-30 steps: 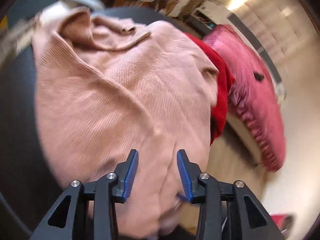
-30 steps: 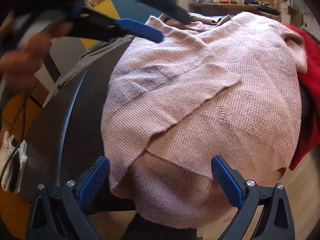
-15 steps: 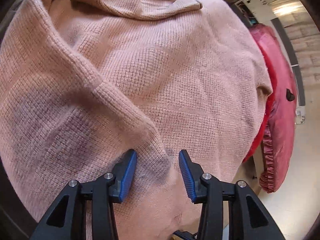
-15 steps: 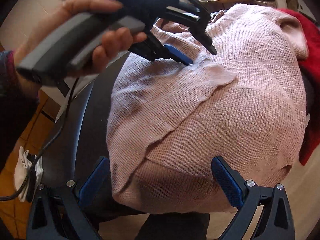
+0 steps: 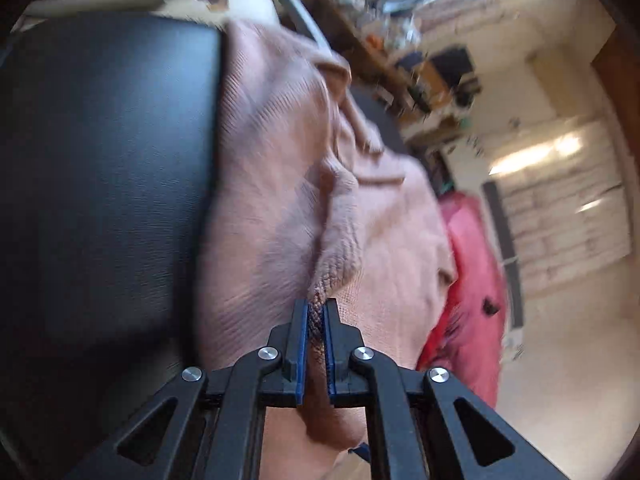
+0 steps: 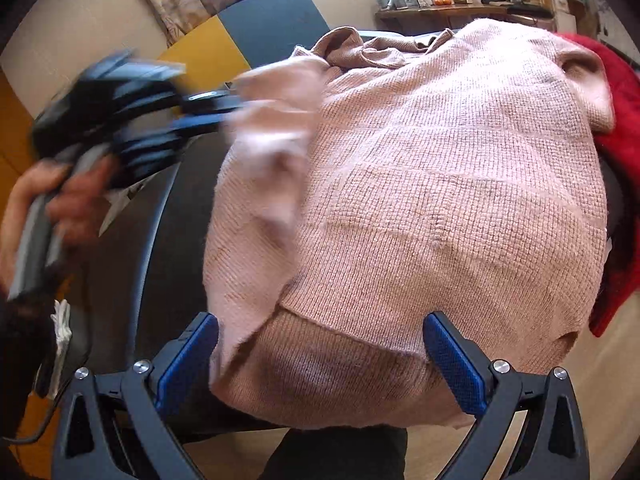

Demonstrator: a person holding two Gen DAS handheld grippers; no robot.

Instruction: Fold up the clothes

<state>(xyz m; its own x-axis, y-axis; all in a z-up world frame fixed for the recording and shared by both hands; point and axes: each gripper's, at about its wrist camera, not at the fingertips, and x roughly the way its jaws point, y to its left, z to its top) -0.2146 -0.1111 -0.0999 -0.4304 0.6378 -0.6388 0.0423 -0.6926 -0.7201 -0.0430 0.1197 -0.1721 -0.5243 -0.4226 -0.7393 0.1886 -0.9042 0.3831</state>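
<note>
left gripper (image 5: pixel 315 316): my jaws pinched on a fold of the pink sweater (image 6: pixel 440 208)
right gripper (image 6: pixel 320 364): spread wide, over sweater's hem, gripping nothing
sweater: draped on black table (image 5: pixel 100 160); red garment (image 6: pixel 624 160) beside

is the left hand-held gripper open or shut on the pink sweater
Shut: the left hand-held gripper pinches a ridge of the pink sweater between its blue pads.
</note>
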